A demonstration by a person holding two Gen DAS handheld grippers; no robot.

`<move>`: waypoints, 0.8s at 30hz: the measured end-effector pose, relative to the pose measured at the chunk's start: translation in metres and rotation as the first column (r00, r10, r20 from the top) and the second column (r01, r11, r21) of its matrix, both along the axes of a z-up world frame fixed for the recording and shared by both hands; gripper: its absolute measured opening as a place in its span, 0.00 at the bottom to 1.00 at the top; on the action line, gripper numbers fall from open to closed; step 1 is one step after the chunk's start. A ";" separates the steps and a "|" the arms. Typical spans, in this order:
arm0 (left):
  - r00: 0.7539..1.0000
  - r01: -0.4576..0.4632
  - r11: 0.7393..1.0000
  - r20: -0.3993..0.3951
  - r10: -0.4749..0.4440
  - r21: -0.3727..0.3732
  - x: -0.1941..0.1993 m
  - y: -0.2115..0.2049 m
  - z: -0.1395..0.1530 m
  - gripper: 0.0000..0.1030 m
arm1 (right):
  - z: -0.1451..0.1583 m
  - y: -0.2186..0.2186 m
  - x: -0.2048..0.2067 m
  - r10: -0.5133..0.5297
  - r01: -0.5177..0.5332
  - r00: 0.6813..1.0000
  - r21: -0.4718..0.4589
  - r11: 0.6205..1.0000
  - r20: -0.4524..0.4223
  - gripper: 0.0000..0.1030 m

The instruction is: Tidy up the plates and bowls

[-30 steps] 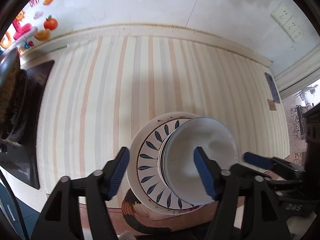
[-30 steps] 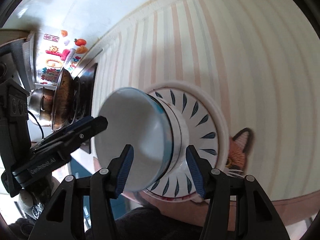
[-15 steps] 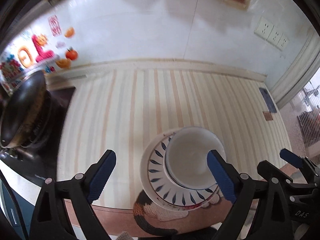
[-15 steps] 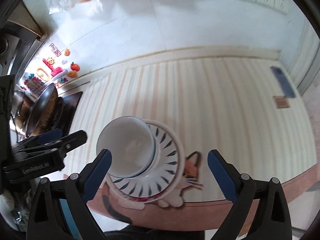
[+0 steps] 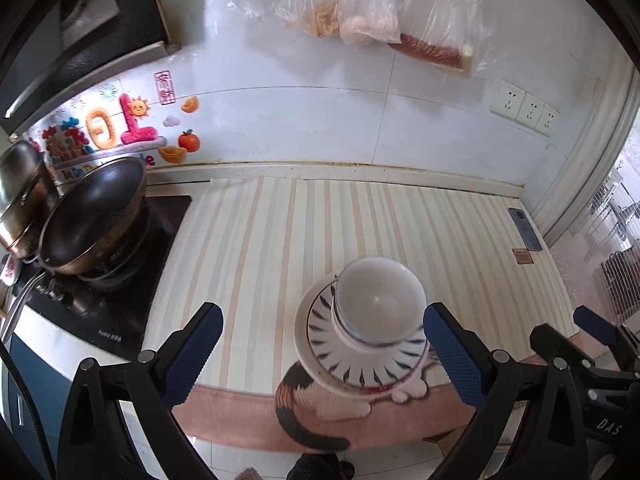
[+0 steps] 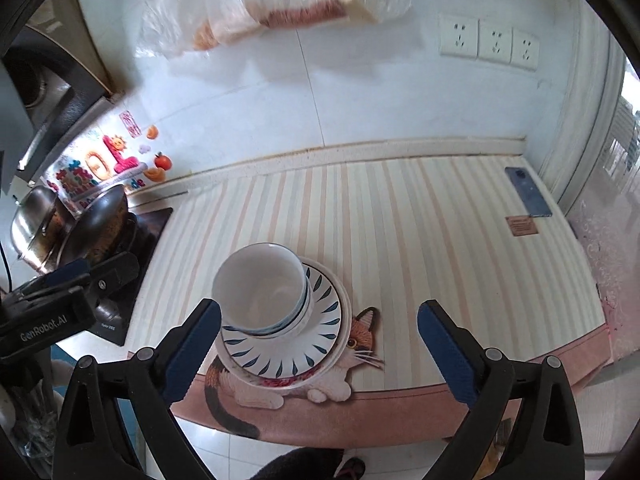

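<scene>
Both tools, left tool and right tool, hover spread wide and empty above a white ceramic bowl stacked on blue-leaf patterned plates at the striped bench's near edge.

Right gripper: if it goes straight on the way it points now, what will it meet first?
Probably the striped mat, right of the stacked bowls. The right gripper has open jaws; depth is unclear.
</scene>
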State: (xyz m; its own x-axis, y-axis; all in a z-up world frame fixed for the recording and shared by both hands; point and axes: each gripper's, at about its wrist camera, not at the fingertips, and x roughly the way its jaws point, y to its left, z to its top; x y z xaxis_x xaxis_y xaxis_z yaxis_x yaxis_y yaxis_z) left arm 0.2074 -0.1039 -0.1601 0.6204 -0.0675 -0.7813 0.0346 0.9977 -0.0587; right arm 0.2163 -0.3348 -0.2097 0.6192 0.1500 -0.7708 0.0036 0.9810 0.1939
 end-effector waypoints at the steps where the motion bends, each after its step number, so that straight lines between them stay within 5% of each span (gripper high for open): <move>1: 1.000 -0.001 1.000 0.008 0.001 -0.001 -0.010 0.000 0.004 1.00 | 0.002 0.000 -0.005 0.000 0.000 1.000 -0.004 1.000 0.006 0.98; 9: 0.997 -0.029 0.998 0.078 0.025 0.056 -0.085 -0.005 0.040 1.00 | 0.036 -0.004 -0.079 -0.009 0.009 0.998 -0.004 1.000 0.063 0.98; 24: 0.986 -0.034 0.999 0.164 0.030 0.019 -0.178 0.010 0.082 1.00 | 0.104 0.011 -0.202 -0.010 0.019 0.984 -0.048 0.999 0.181 0.98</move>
State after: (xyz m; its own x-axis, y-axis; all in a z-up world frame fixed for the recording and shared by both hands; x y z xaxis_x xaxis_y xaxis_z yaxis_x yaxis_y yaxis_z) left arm 0.0295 -0.0941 -0.0781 0.7418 -0.0300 -0.6700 0.0100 0.9994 -0.0337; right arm 0.0140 -0.3239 -0.1055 0.7505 0.1051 -0.6525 -0.0131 0.9895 0.1442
